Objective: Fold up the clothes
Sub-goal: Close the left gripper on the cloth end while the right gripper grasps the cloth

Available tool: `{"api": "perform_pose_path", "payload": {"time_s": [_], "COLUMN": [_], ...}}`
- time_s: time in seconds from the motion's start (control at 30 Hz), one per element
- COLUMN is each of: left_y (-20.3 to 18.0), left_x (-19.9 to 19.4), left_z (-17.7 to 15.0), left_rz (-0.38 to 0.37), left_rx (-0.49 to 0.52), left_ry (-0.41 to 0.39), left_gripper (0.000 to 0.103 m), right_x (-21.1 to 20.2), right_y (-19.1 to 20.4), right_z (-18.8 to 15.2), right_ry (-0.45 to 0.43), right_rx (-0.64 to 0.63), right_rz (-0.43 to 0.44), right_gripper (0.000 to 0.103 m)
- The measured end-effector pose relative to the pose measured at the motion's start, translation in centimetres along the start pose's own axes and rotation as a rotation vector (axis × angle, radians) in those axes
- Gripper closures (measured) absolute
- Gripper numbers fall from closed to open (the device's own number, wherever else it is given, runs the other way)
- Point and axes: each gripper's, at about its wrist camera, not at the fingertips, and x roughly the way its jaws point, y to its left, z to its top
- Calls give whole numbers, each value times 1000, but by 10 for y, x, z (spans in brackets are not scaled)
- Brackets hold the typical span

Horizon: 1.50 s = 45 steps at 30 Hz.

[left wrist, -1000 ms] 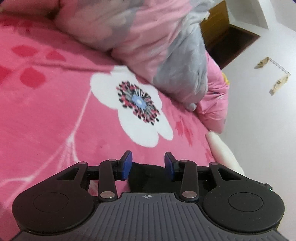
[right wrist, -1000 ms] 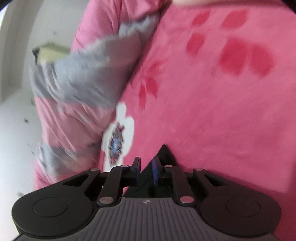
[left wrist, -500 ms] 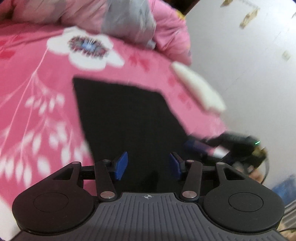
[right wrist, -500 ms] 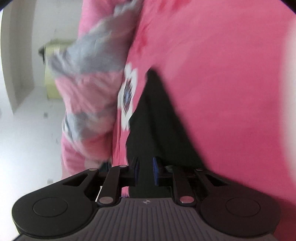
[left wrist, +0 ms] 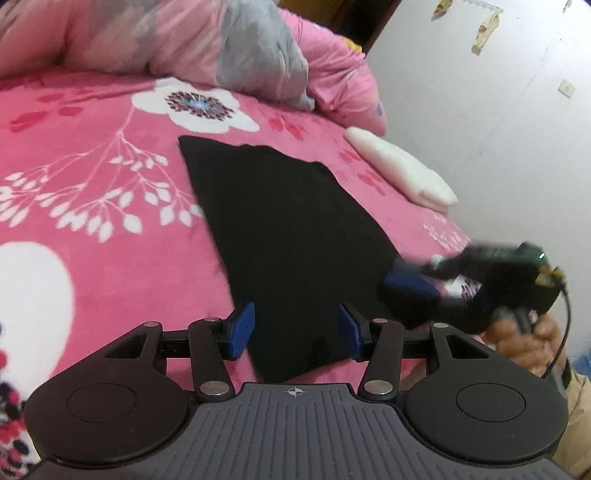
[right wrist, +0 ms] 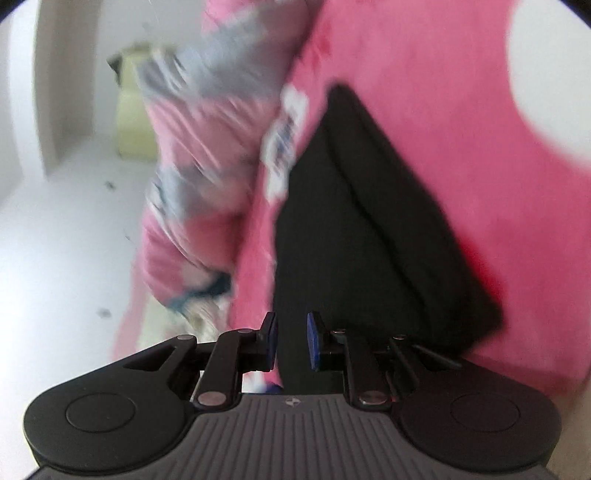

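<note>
While the black garment [left wrist: 288,236] lies folded flat on the pink floral bed [left wrist: 92,206], with the left gripper [left wrist: 297,330] half-open and the right gripper [right wrist: 291,341] narrowly parted, both empty, near corners should be pinched together and carried over evenly.

bed: pink floral blanket [left wrist: 92,155] | wall: white [left wrist: 480,122] | far corner: brown wood, possibly a door [left wrist: 354,18]

The garment [left wrist: 288,229] is matt black cloth. The blanket [left wrist: 92,206] looks like plush pink fleece, the quilt [left wrist: 229,48] smoother cloth. The fingers [left wrist: 242,330] are ribbed blue, probably rubber, on matt black plastic with shiny metal pins.
</note>
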Motion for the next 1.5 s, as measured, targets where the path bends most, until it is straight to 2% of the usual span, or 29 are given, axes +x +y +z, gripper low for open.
{"api": "perform_pose_path", "payload": {"time_s": [0.17, 0.23, 0.43, 0.53, 0.63, 0.73, 0.8, 0.87, 0.93, 1.07, 1.17, 1.27, 1.37, 1.5], "left_y": [18, 24, 32, 31, 31, 32, 28, 29, 36, 38, 40, 47, 51, 56], "left_x": [-4, -2, 0, 1, 5, -2, -8, -4, 2, -1, 0, 2, 3, 7], "left_z": [-14, -16, -22, -26, -29, -27, -25, -28, -35, -37, -40, -43, -45, -46], "left_rz": [-42, -63, -117, -130, -122, -148, -152, -129, -130, -144, -157, -184, -207, -240], "left_rx": [-75, -104, -175, -194, -211, -251, -241, -231, -264, -256, -256, -270, -270, -273], "left_ry": [-3, -9, -29, -14, 15, 12, 12, 40, 63, 47, 41, 36, 30, 31], "left_gripper": [53, 54, 56, 66, 95, 98, 99, 99, 99, 99, 99, 100, 100, 100], "right_x": [-16, -21, -37, -34, -33, -34, -40, -42, -40, -6, 47, 105, 158, 214], "right_y": [-20, -17, -17, -20, -24, -24, -26, -22, -14, 38, 90, 125, 140, 136], "right_z": [-30, -38, -43, -41, -41, -42, -42, -39, -33, -12, 2, 14, 29, 64], "right_ry": [49, 20, -109, -124, -129, -140, -150, -157, -158, -65, 55, 149, 231, 299], "right_rx": [46, 52, 82, 97, 108, 110, 103, 80, 41, -148, -332, -472, -524, -467], "right_rz": [-29, -52, 10, 17, 19, 20, 15, 2, -16, -55, -116, -179, -211, -261], "right_gripper": [85, 85, 84, 84, 84, 84, 84, 84, 84, 84, 84, 84, 84, 84]}}
